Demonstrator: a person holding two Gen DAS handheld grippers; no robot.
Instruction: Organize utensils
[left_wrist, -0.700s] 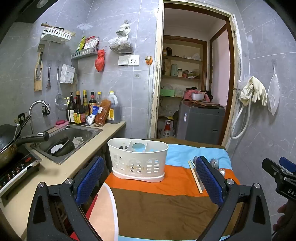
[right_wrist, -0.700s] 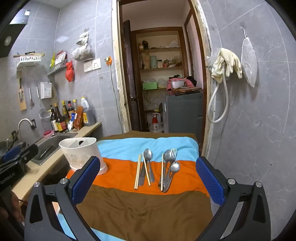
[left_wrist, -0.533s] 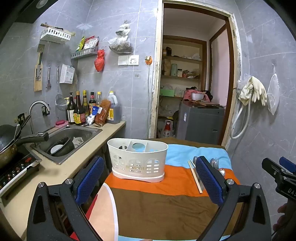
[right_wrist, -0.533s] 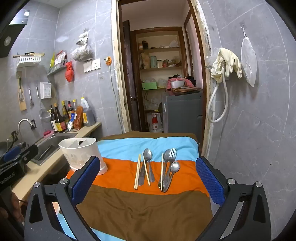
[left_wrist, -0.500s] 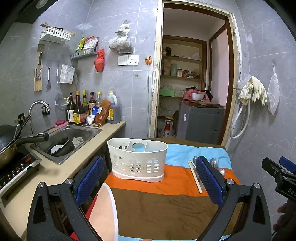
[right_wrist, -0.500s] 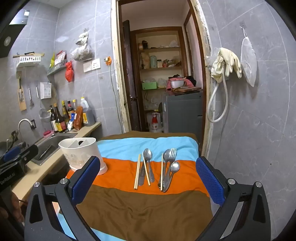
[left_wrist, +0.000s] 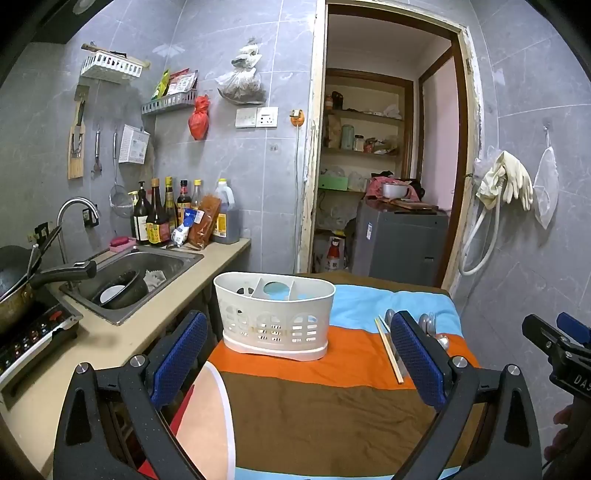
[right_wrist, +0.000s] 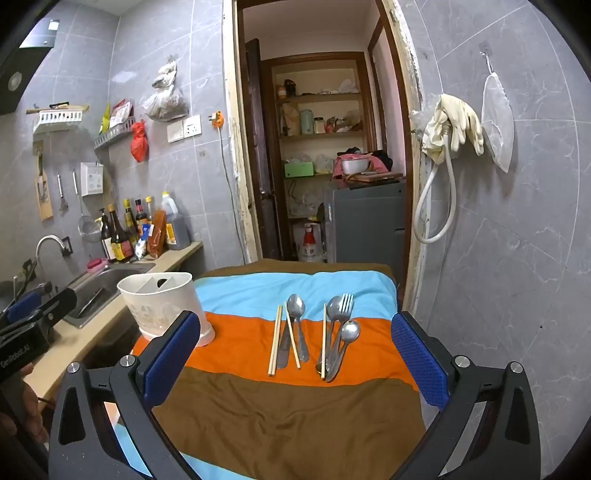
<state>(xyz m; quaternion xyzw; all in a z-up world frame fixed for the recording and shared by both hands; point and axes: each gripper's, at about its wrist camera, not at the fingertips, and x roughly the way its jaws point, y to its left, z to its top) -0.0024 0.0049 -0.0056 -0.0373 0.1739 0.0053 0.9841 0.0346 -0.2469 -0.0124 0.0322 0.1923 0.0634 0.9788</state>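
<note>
Utensils lie on the orange stripe of the cloth (right_wrist: 236, 354), ahead of your right gripper (right_wrist: 295, 354), whose jaws stand wide apart with nothing between them. Nearest you are the handle ends: a pair of chopsticks (right_wrist: 275, 339) beside a spoon (right_wrist: 297, 325), then a third chopstick (right_wrist: 324, 339) against a bunched fork (right_wrist: 341, 314) and spoons (right_wrist: 345, 339). Judge the metal pieces stiff, smooth and likely slippery; the blue pads should bite best across the flat of a handle near its middle, not on the bowl or tines. The chopsticks look light and thin, so they may roll or twist out; take them crosswise near the centre. The soft cloth may give under the tips, and the bunched pieces touch each other, so lifting one could drag its neighbour. Your left gripper (left_wrist: 295, 350) is equally wide and empty, facing the white caddy (left_wrist: 275, 314) on the same stripe, just left of the utensils. It looks light and could slide, so steady it if needed. Its compartments look empty; the far corner is hidden.
</note>
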